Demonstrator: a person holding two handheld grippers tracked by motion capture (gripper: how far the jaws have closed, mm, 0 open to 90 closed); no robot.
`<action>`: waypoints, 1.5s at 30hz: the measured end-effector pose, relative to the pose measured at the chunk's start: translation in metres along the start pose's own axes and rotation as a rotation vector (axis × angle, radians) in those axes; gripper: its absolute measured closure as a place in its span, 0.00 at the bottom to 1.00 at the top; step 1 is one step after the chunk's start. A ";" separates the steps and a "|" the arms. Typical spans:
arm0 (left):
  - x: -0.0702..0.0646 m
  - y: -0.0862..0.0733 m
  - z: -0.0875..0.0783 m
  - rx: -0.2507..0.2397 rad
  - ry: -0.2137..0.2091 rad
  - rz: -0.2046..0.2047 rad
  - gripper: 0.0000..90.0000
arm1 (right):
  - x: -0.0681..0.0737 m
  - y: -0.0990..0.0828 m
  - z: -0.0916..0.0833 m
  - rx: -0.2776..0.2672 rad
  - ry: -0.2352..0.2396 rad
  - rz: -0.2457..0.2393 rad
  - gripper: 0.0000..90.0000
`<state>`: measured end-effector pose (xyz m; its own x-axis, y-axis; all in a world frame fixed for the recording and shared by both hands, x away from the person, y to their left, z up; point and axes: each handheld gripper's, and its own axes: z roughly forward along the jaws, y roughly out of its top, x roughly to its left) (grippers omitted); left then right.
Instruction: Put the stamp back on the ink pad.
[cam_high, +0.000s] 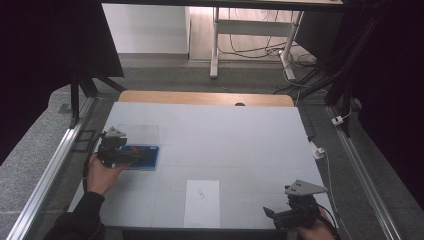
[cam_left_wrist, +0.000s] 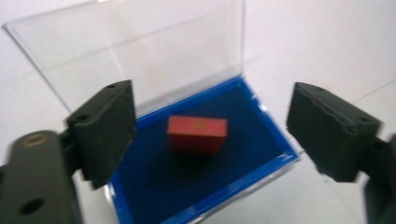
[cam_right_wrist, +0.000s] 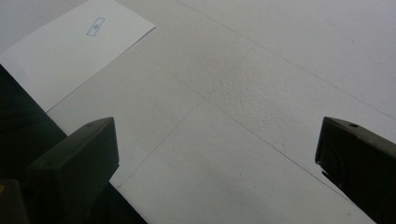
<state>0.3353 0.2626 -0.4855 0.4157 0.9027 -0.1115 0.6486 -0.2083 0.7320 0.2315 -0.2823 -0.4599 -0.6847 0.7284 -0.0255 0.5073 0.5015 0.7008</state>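
Note:
A small red block (cam_left_wrist: 197, 134) lies flat on the dark blue lining of an open case (cam_left_wrist: 261, 140), whose clear lid (cam_left_wrist: 140, 51) stands up behind it. My left gripper (cam_left_wrist: 217, 128) hovers over the case with its jaws wide apart on either side of the block, touching nothing. In the high view the left gripper (cam_high: 131, 155) sits over the blue case (cam_high: 150, 157) at the table's left. My right gripper (cam_high: 272, 214) rests near the front right corner, and its jaws (cam_right_wrist: 217, 154) stand open over bare table.
A white sheet of paper (cam_high: 202, 202) with a small printed mark lies near the front edge, left of the right gripper; it is also the paper (cam_right_wrist: 70, 51) in the right gripper view. The white table top (cam_high: 225, 135) ends at a wooden strip at the back.

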 end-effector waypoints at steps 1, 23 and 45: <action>-0.001 0.000 -0.001 -0.009 -0.008 0.000 0.15 | 0.000 0.000 0.000 0.002 -0.001 -0.001 0.00; -0.040 -0.001 -0.021 -0.061 -0.149 0.043 0.01 | 0.000 0.000 0.000 0.003 0.001 0.003 0.00; -0.069 -0.034 -0.069 -0.106 -0.209 0.086 0.00 | 0.000 0.001 0.001 0.005 0.002 0.010 0.00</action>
<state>0.2409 0.2329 -0.4565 0.5963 0.7835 -0.1746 0.5396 -0.2302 0.8099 0.2324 -0.2819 -0.4601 -0.6802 0.7328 -0.0169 0.5171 0.4962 0.6974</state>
